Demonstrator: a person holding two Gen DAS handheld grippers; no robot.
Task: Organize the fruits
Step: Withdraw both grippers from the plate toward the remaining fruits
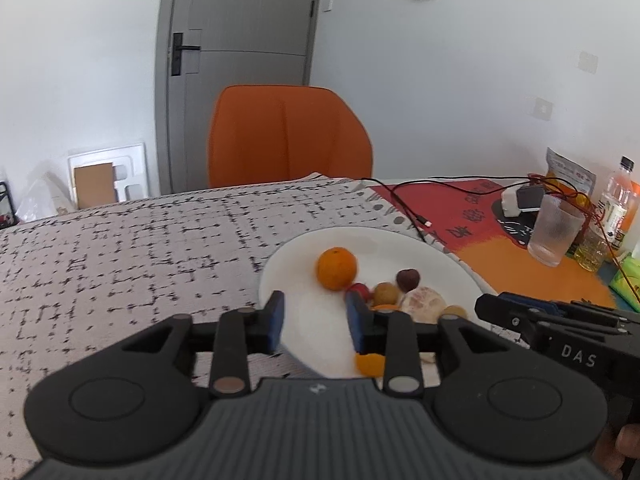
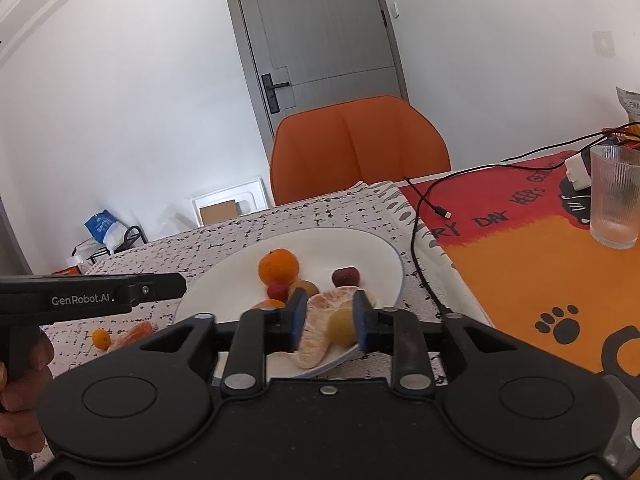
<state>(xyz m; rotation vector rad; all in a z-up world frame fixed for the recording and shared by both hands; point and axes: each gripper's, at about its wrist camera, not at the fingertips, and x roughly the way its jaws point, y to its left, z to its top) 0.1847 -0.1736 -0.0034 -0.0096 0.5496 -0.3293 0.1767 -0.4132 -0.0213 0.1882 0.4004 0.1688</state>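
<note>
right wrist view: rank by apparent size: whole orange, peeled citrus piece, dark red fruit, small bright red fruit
1. peeled citrus piece, though it lies nearest the camera, which inflates it
2. whole orange
3. dark red fruit
4. small bright red fruit, partly hidden, so its rank against the dark red fruit is unsure

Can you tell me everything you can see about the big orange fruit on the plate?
The orange fruit is round, bright orange, unpeeled, with dimpled skin and a tiny dark stem spot on top. It sits on the white plate, toward the far side. A small red fruit sits right against it. No gripper touches it.
</note>
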